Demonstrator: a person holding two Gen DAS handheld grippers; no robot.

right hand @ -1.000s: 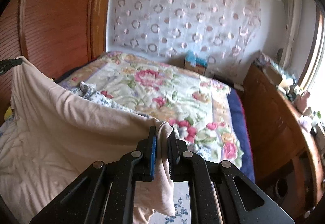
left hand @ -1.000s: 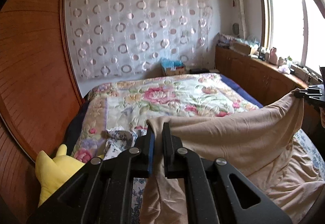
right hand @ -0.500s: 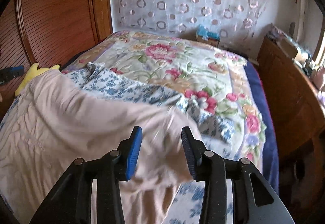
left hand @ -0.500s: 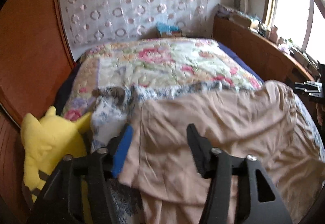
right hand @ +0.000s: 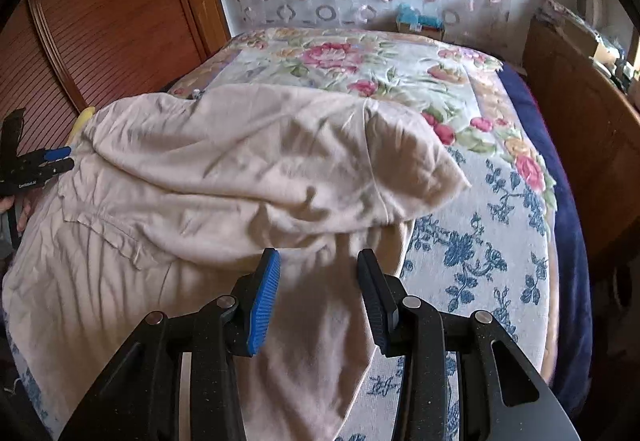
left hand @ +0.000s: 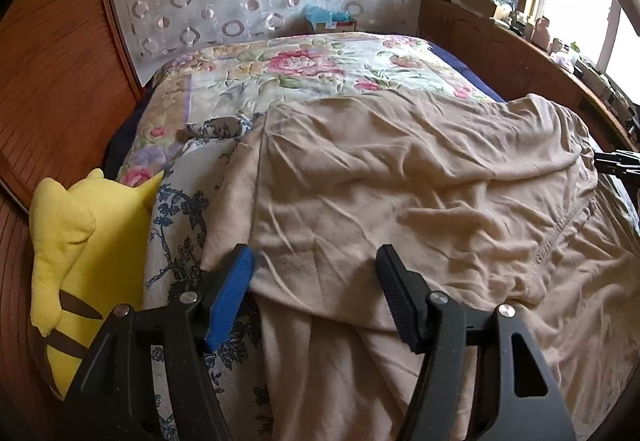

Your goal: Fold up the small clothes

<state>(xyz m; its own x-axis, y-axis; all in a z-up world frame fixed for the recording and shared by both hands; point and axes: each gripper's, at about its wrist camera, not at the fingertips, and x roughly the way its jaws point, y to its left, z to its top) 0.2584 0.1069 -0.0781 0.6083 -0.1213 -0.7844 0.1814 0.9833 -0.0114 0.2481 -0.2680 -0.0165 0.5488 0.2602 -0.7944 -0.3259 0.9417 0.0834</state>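
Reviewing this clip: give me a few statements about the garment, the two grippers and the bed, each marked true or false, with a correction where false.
1. The beige garment lies on the bed, folded over itself. True.
2. The left gripper is clamped on the garment. False: its jaws stand apart, having just opened, with cloth lying loose between them.
3. A yellow plush toy lies beside the garment, on the left in the left wrist view. True.
4. The right gripper holds the garment up off the bed. False: its jaws have just opened and the cloth rests on the bed.
5. The floral quilt is plain blue. False: it shows pink flowers on a pale ground.
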